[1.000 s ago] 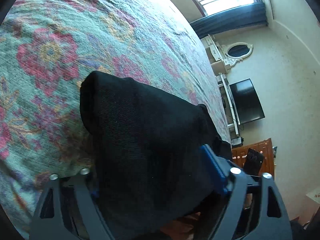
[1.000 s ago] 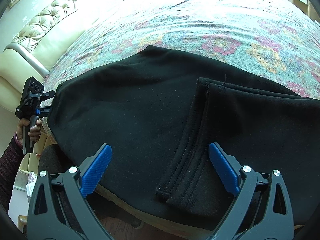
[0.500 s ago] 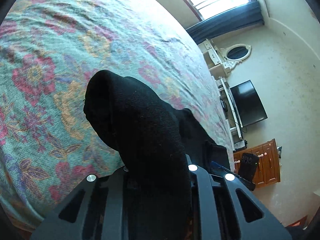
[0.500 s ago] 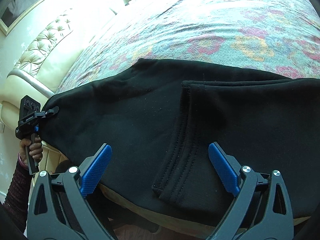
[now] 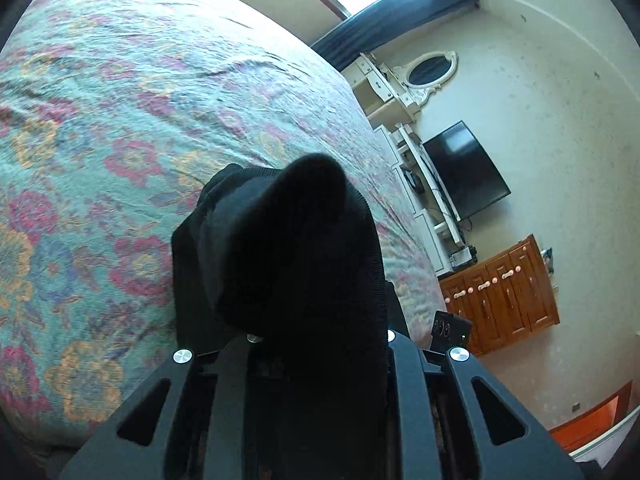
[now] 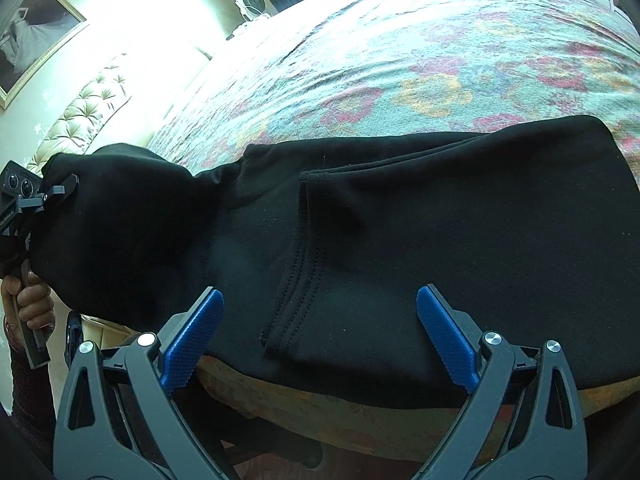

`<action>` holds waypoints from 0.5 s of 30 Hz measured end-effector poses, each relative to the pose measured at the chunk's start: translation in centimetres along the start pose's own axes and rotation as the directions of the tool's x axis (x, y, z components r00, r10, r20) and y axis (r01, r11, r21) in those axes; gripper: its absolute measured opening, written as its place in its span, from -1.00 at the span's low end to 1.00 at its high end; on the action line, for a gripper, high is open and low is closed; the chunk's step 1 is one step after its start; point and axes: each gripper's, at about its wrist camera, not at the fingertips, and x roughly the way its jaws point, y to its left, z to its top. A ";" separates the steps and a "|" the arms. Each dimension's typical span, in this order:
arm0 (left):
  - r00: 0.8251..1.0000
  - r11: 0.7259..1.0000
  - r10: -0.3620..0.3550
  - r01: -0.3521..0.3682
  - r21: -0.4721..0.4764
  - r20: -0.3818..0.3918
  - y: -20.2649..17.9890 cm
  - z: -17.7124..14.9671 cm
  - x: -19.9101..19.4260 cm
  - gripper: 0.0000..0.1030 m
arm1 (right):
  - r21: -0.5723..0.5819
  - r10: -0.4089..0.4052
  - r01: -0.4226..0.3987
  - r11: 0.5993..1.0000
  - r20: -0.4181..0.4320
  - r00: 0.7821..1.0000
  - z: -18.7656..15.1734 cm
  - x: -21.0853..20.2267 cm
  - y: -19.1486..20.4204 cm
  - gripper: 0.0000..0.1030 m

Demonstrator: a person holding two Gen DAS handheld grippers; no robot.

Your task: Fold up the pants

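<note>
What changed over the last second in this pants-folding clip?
The left gripper closed on the black pants at their left end and lifted it off the floral bedspread. The right gripper remains open above the pants' near edge; the rest still lies flat.

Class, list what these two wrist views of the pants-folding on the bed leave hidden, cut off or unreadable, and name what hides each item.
- Left wrist view: the left tool's pads, buried under the bunched black pants it clamps.
- Right wrist view: the pants' far end, cut off by the right edge.
- Right wrist view: the person beyond a hand and sleeve, cut off by the left edge.
- Right wrist view: the bed's underside, behind the open right tool.
</note>
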 end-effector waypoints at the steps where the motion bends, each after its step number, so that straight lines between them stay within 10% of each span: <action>1: 1.000 1.000 0.015 -0.015 0.011 -0.010 -1.0 0.0 1.2 -0.64 | 0.005 0.003 -0.003 1.000 0.007 1.000 -0.1 -0.3 -0.2 0.89; 15: 0.951 0.945 0.270 -0.231 0.230 -0.154 -9.1 -3.9 19.2 -0.64 | 0.111 0.033 -0.042 0.993 0.082 0.996 -1.8 -4.2 -4.5 0.89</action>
